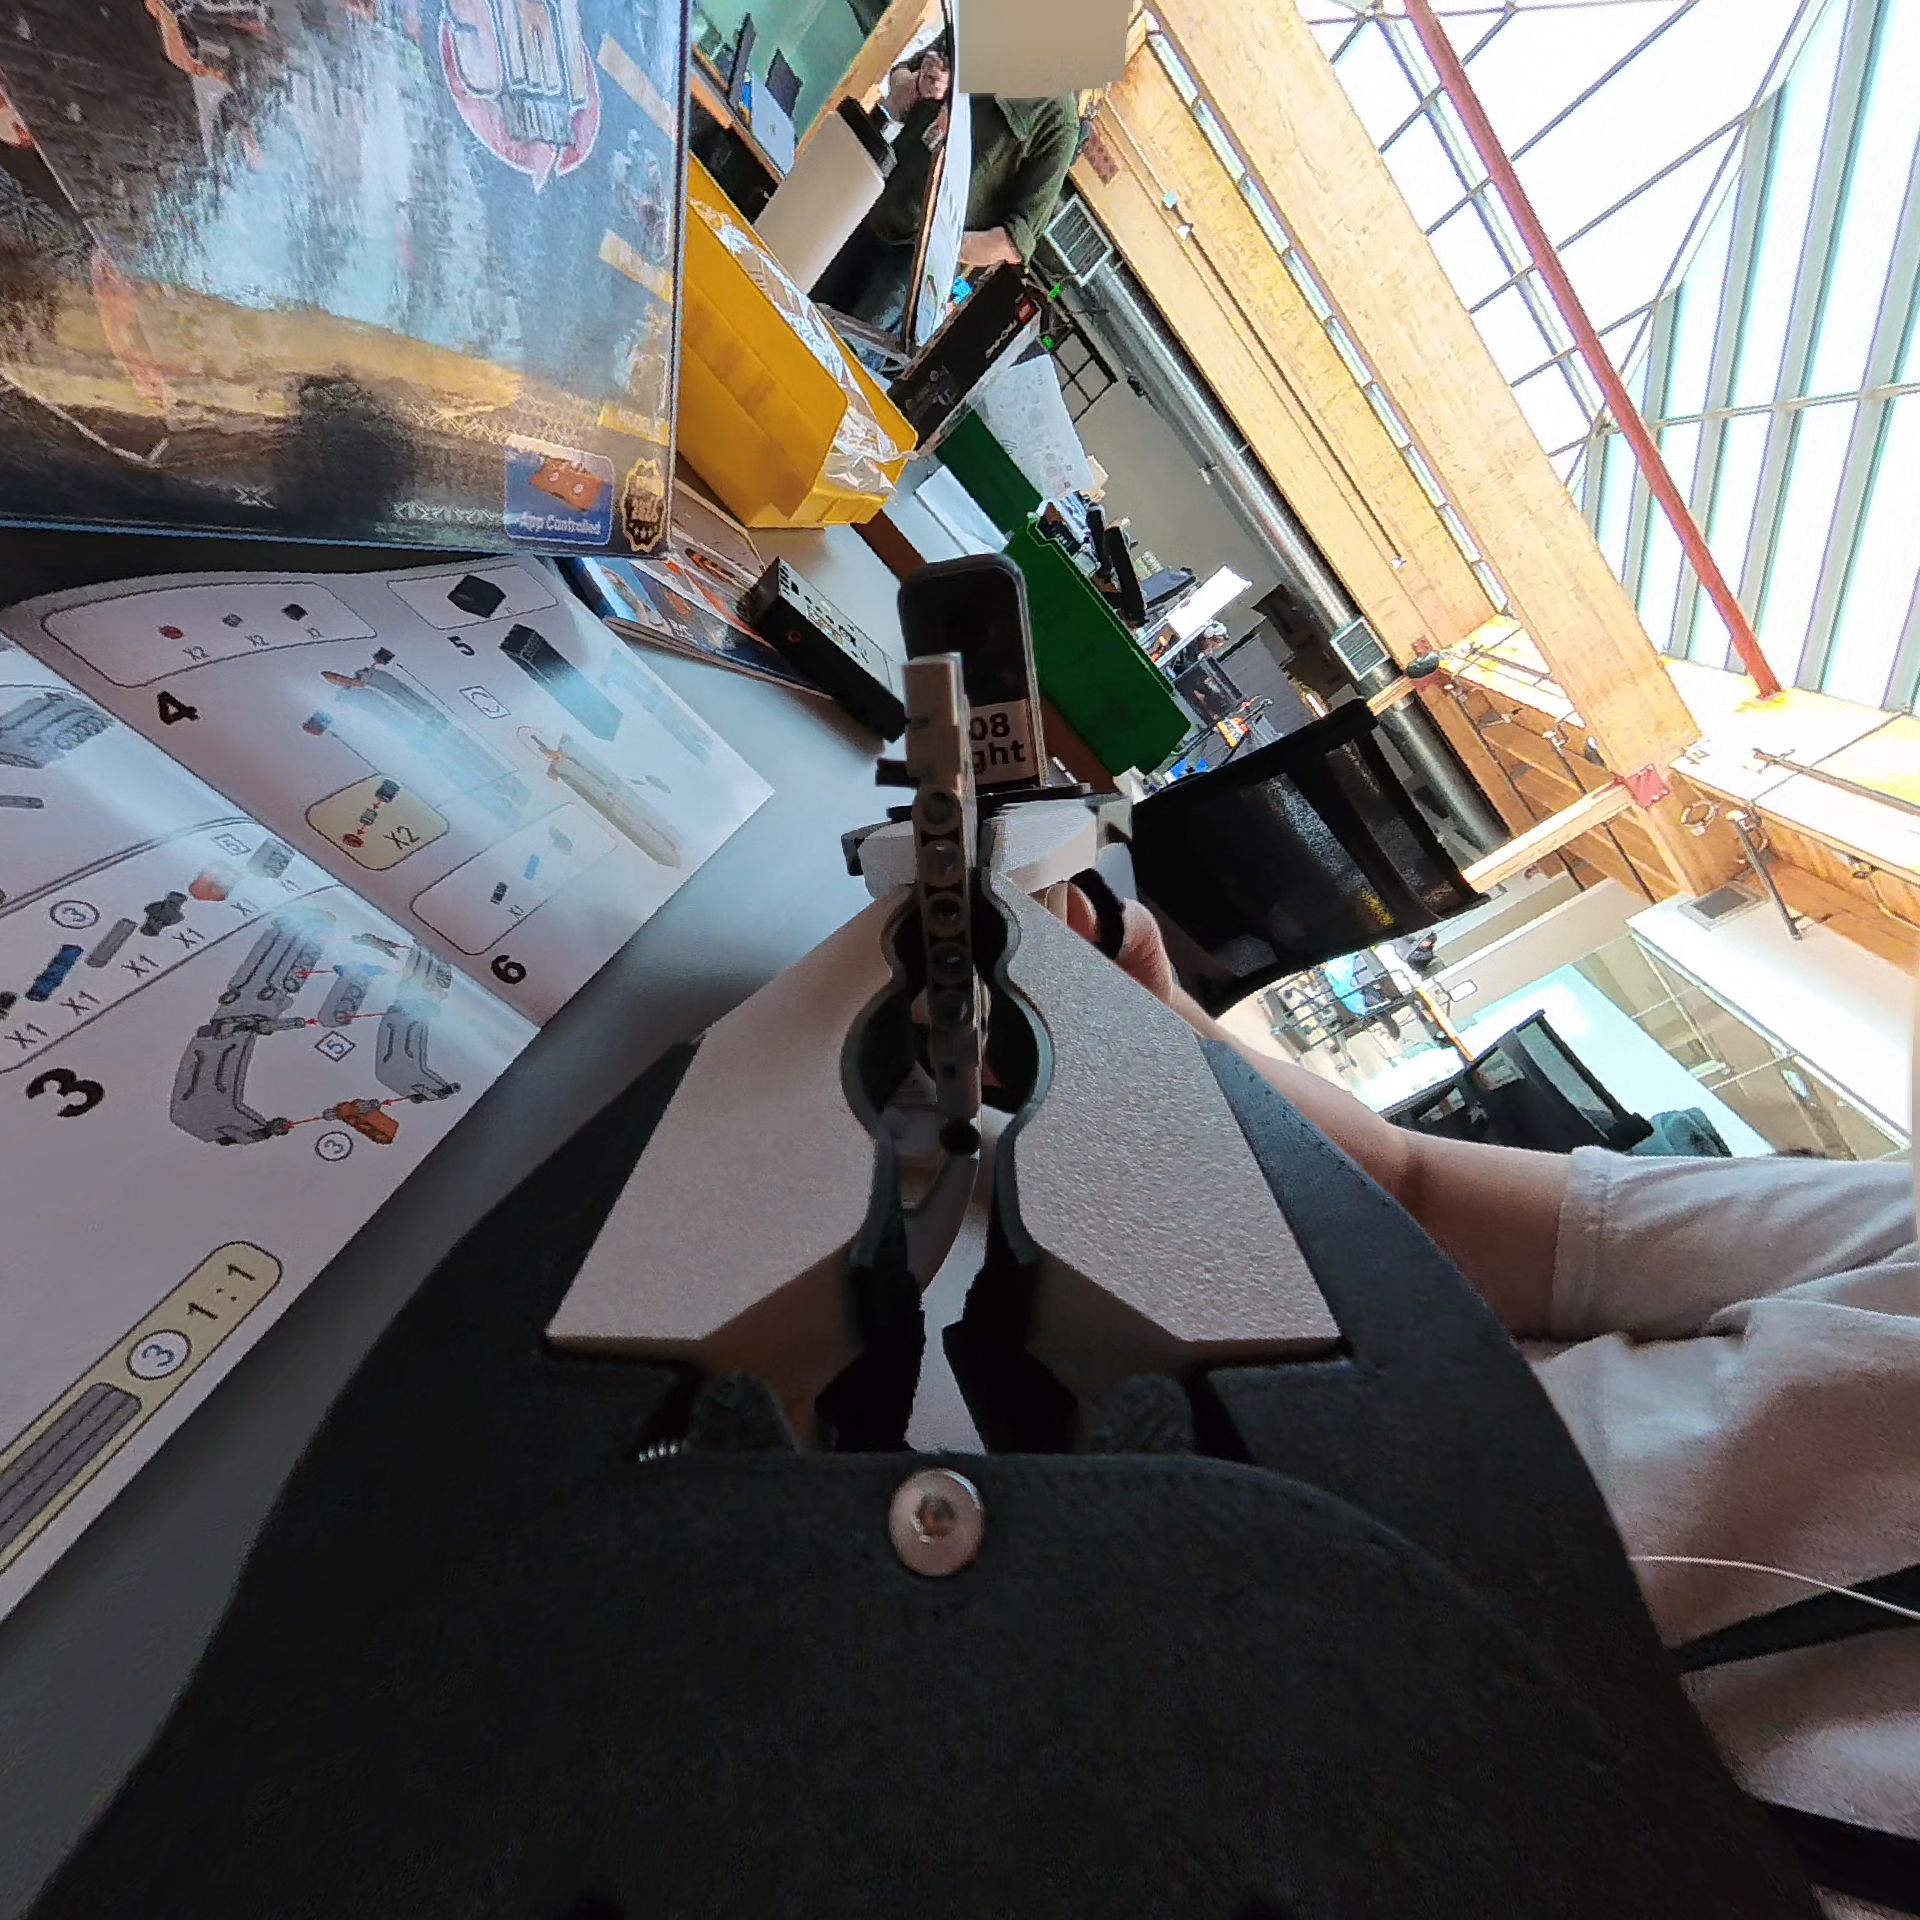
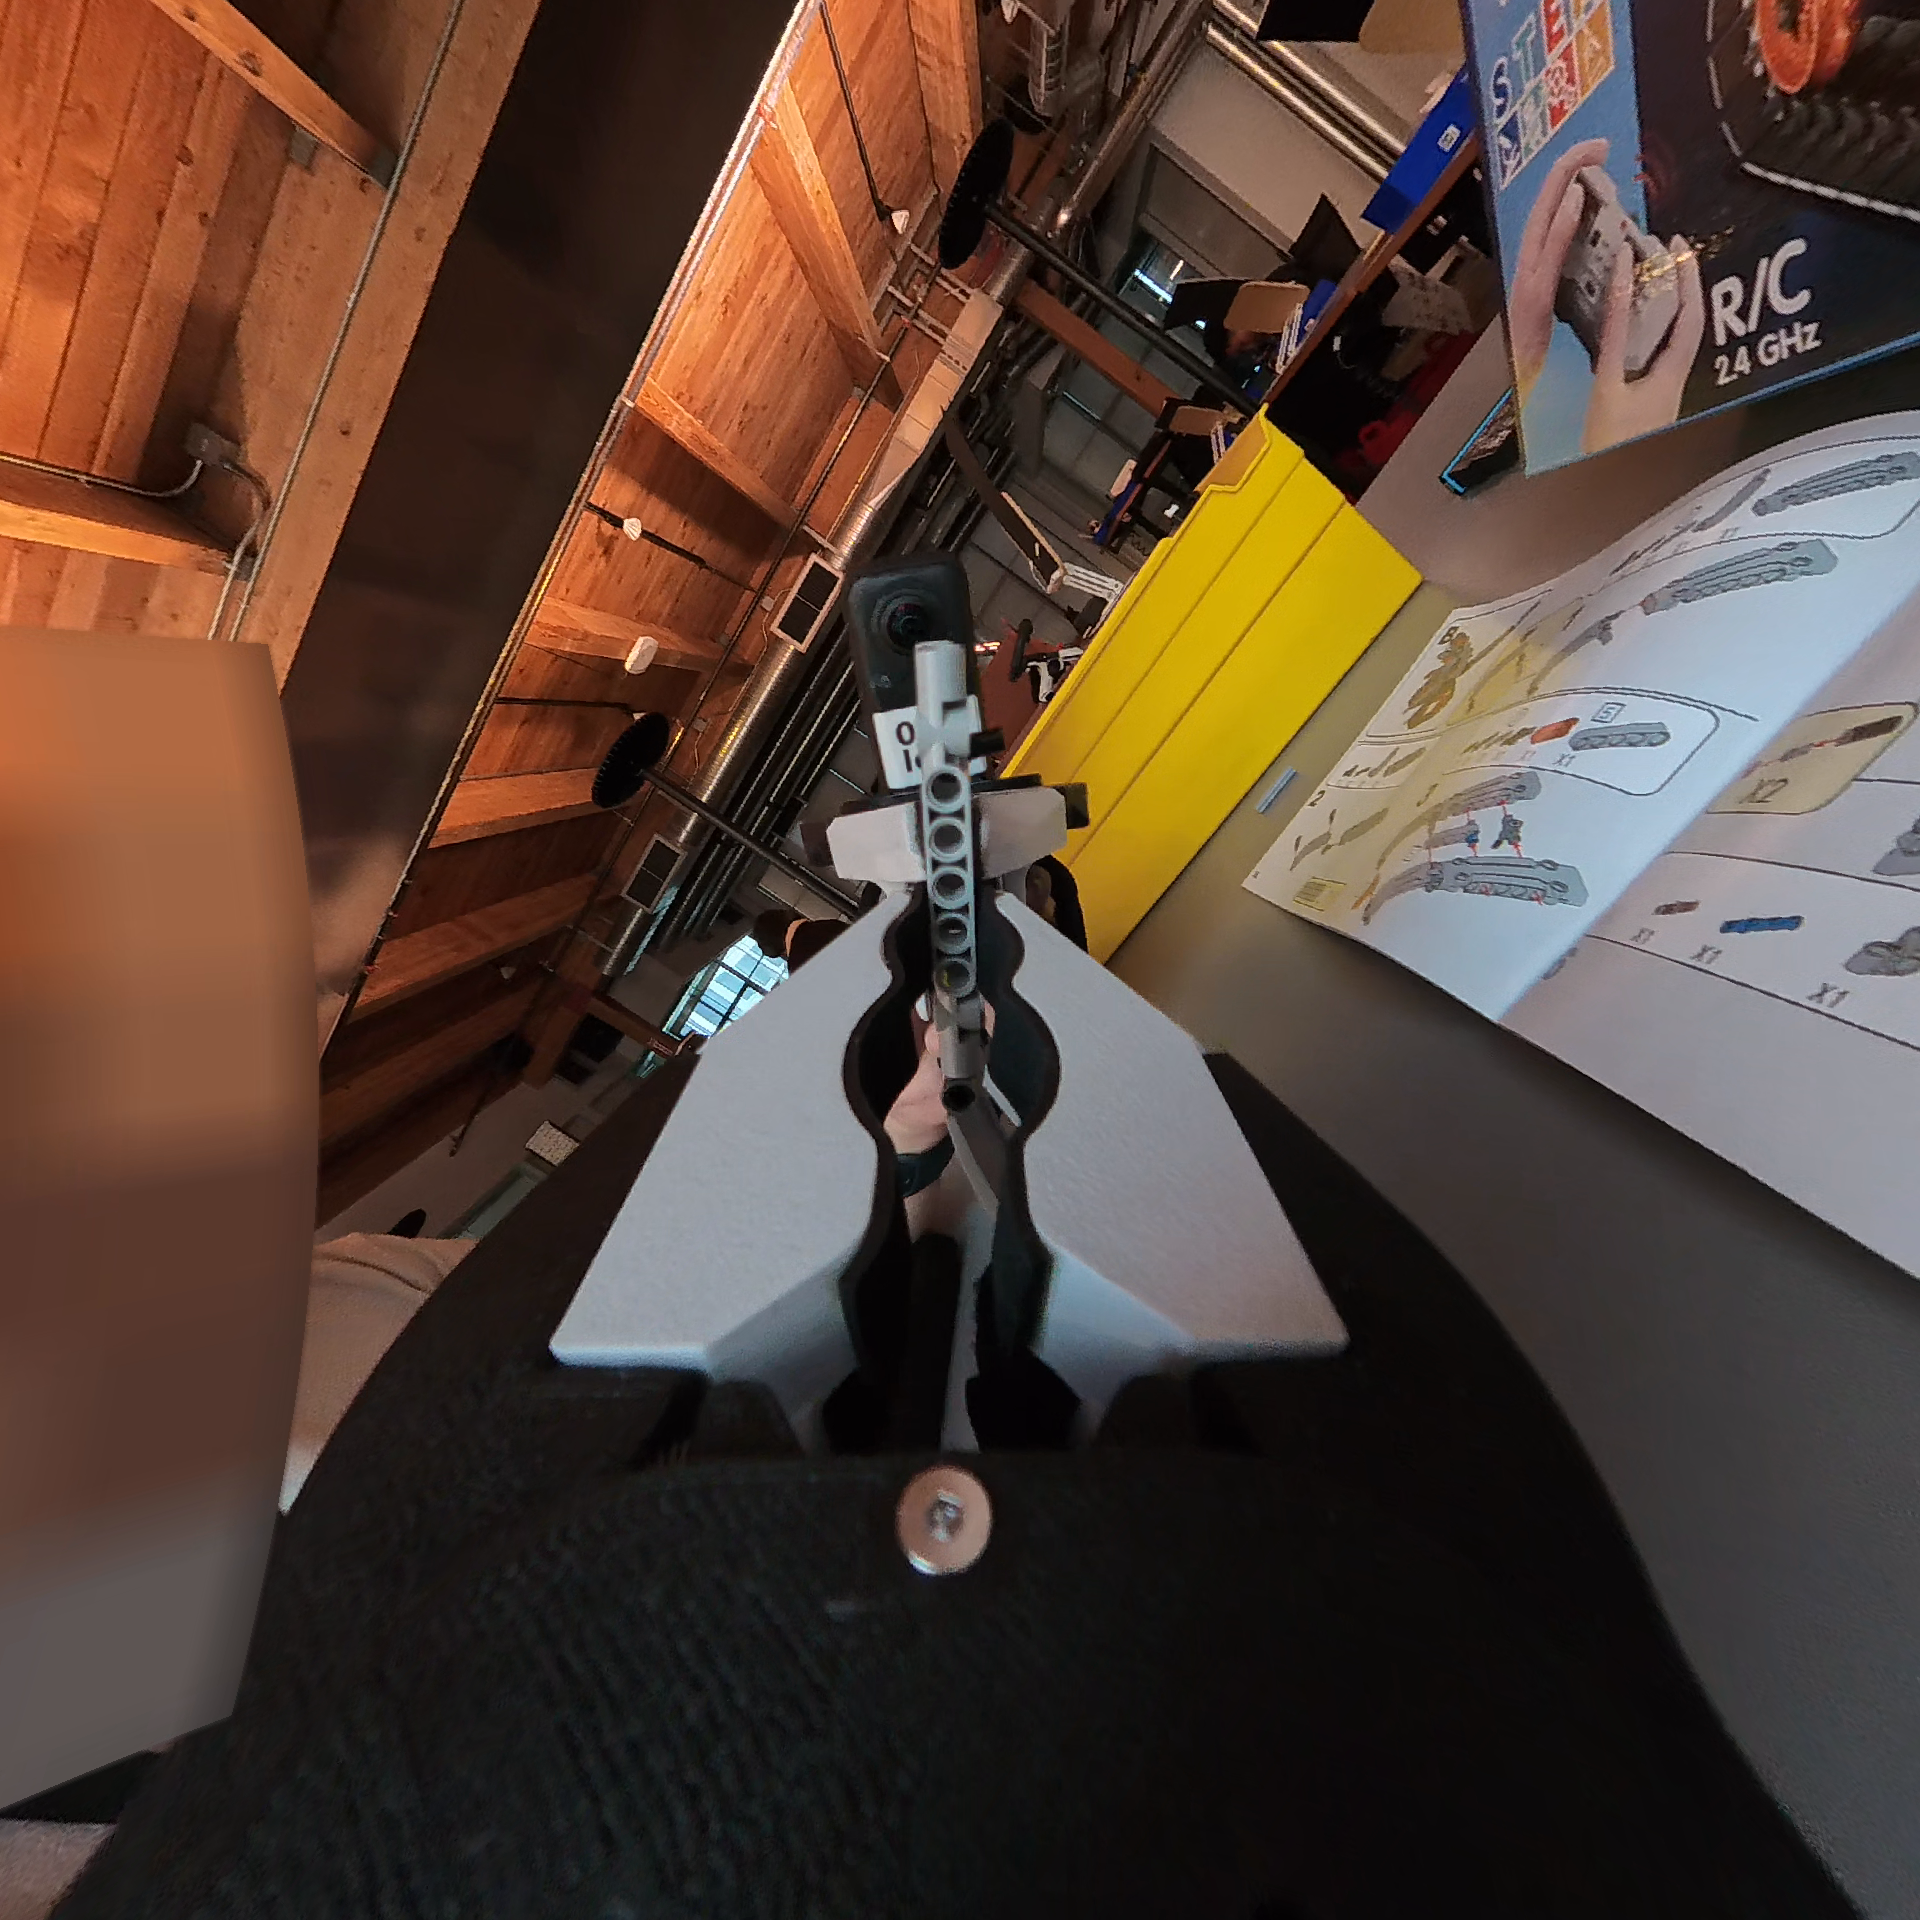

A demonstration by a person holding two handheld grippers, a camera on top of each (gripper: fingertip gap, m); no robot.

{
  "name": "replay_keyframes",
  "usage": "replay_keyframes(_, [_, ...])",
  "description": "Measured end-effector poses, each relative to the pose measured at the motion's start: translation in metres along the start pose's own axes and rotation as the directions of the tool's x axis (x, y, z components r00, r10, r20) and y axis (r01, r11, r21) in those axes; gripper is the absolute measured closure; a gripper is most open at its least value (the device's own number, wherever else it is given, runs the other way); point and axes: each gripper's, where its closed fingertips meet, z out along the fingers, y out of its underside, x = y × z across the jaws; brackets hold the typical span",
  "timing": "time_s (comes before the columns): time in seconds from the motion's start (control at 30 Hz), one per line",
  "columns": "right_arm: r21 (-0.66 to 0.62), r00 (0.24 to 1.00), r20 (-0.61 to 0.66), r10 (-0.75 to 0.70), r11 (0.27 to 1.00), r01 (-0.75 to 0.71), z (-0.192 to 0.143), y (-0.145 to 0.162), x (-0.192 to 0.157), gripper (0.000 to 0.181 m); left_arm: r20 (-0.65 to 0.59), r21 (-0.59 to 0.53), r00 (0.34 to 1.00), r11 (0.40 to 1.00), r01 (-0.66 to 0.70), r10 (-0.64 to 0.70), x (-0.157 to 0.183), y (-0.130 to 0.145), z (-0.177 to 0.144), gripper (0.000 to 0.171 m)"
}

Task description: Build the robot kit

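in the left wrist view, your left gripper (image 1: 948, 935) has its jaws drawn in tight on a grey perforated beam (image 1: 943, 894), a slim construction piece with a row of round holes, standing on edge between the fingers and reaching out past the tips. a black pin (image 1: 958, 1135) pokes from its near end. straight ahead, the right gripper (image 1: 977, 831) faces you, and its tips seem to meet the same beam, though that far contact is too cramped to read for sure. the risk as i judge it: with both tools on one thin piece, any twist or pull from one hand could lever the beam out of the other pinch or pop the pin loose. this view alone shows a hand (image 1: 1117, 935) behind the far tool, the big printed box (image 1: 343, 260) and the numbered pages of the instruction booklet (image 1: 343, 883) on the grey table (image 1: 790, 883).

in the right wrist view, your right gripper (image 2: 951, 935) is likewise pressed together on the beam (image 2: 948, 883), held up in the air clear of the table. here the holes face you cleanly, and a small light connector (image 2: 943, 686) at the far end shows. the yellow bin (image 2: 1226, 675) sits beside the booklet (image 2: 1662, 831). only this view shows a dark strip (image 2: 982, 1143) hanging from the near end; it could snag in the jaws.
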Motion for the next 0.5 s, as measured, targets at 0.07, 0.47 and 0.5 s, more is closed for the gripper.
replay_keyframes(0.07, [-0.009,1.0,-0.014,0.002,1.0,-0.002,-0.0002,0.0014,0.0013,0.176,0.016,-0.011,1.0,1.0,-0.018,0.018,-0.0008,0.0014,0.0,0.167])
replay_keyframes(0.47, [0.021,1.0,-0.001,-0.024,0.999,0.024,0.0026,-0.0006,-0.0041,0.176,-0.036,0.028,0.999,1.0,0.01,-0.009,0.0035,-0.0033,-0.0012,0.166])
replay_keyframes(0.5, [0.014,1.0,0.004,-0.016,1.0,0.016,0.0018,-0.0001,-0.0039,0.176,-0.039,0.018,0.999,1.0,0.013,-0.012,0.0036,-0.0022,-0.0007,0.167])
